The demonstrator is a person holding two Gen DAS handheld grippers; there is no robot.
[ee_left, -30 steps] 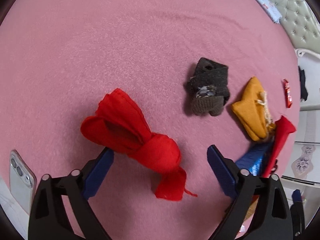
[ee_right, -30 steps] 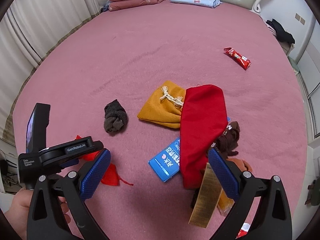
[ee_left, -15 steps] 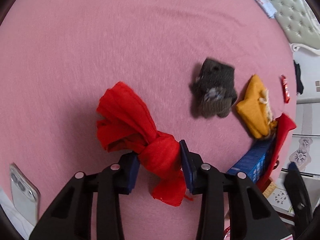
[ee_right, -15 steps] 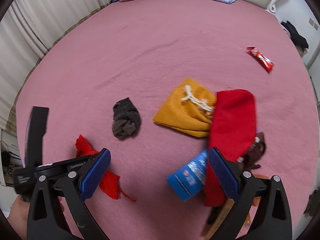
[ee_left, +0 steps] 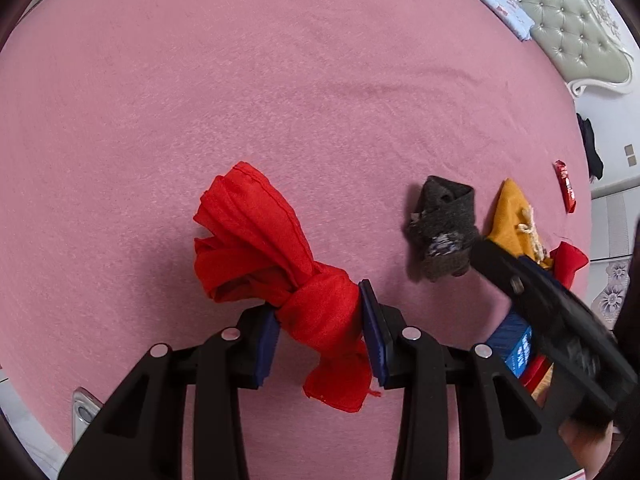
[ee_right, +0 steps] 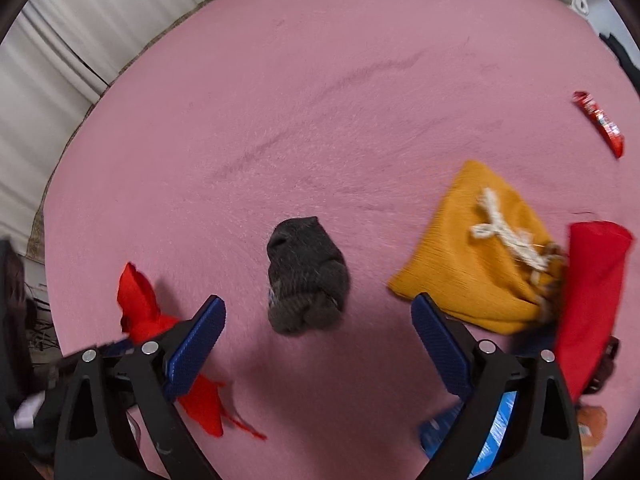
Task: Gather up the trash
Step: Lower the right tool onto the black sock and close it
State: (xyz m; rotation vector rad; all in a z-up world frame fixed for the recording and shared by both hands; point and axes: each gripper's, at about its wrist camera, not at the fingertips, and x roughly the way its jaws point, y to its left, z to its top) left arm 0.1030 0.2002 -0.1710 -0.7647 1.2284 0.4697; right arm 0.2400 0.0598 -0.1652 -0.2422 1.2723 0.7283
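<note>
Left tongs (ee_left: 320,332) | grip knotted red cloth (ee_left: 280,264) | long axis slants upper-left

I see a pink bed cover (ee_left: 280,80) filling nearly the whole field, softly creased, under even daylight. At its far end stands a pale green tufted headboard (ee_left: 568,24) in a white scrolled frame, with a folded light blue blanket (ee_left: 496,4) against it. In my right wrist view, white curtains (ee_right: 60,64) hang along the left side.
</note>
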